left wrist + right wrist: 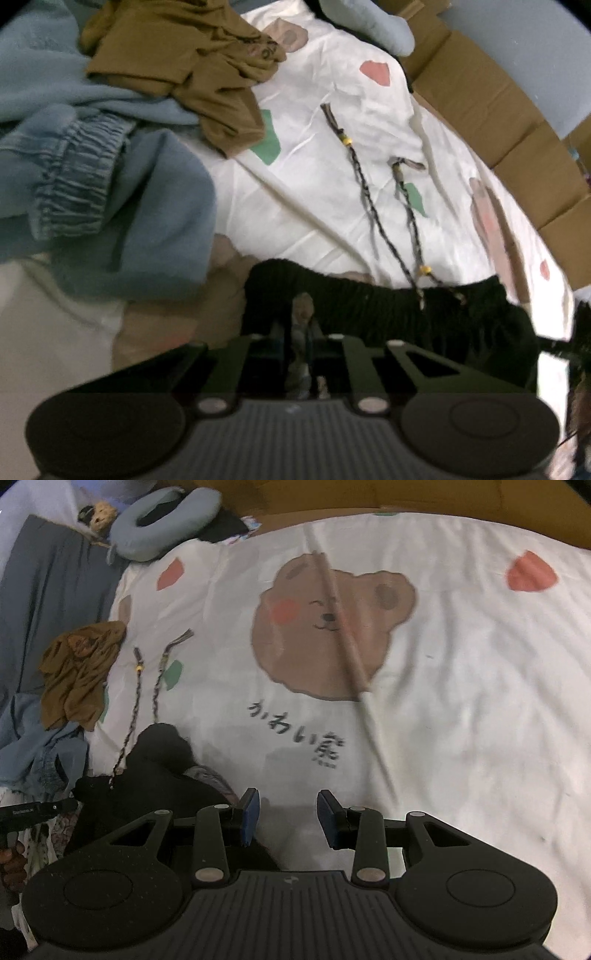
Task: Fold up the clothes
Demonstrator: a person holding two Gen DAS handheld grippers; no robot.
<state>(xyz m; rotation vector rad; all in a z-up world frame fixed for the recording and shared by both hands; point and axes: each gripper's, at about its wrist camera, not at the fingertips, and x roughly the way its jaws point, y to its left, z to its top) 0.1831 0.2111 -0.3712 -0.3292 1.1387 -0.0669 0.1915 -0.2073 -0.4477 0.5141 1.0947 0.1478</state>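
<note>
Bedsheet (461,672) with bear print (332,627), left tool (303,332) pinching black garment (369,306), right tool (288,819) spread.

Two braided cords (369,192) ahead of the left gripper (301,332), one black garment (388,306) at its fingertips, one brown garment (207,70) beyond-left, one bear print (328,627) ahead of the right gripper (288,819).
</note>
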